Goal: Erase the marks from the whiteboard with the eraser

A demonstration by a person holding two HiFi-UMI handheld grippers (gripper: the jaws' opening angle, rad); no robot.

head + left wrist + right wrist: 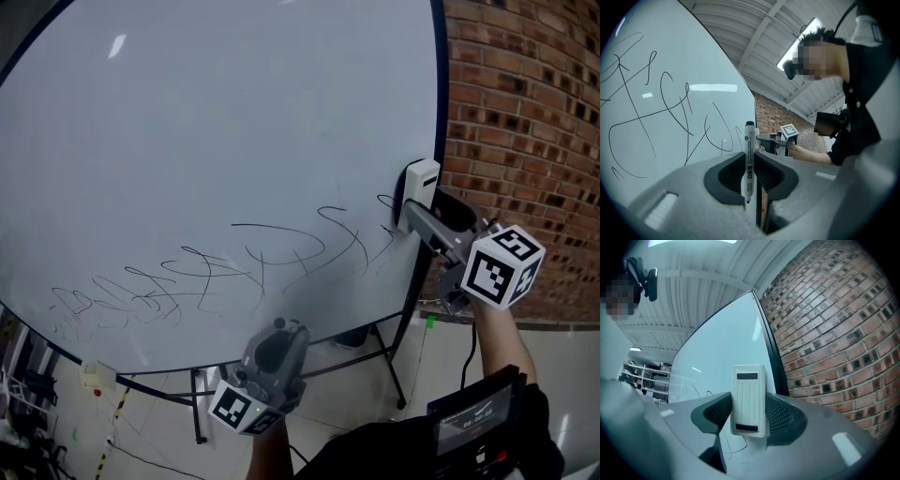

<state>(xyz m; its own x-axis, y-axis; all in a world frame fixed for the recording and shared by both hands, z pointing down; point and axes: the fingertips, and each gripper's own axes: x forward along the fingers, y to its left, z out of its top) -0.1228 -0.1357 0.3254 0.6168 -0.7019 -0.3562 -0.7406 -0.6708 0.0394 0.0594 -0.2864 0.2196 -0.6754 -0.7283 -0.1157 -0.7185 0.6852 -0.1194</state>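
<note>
The whiteboard (216, 141) fills most of the head view, with black scribbled marks (216, 272) across its lower part. My right gripper (412, 211) is shut on a white eraser (419, 187), which rests against the board near its right edge, by the rightmost marks. In the right gripper view the eraser (749, 399) stands upright between the jaws. My left gripper (274, 349) hangs below the board's lower edge, shut on a white marker pen (748, 159) with a black cap. The marks (642, 108) show large in the left gripper view.
A red brick wall (525, 122) stands to the right of the board. The board's black stand legs (389, 356) reach down to a pale floor. Cables and a socket (94, 380) lie at the lower left. The person's dark sleeve (487, 422) is at the bottom right.
</note>
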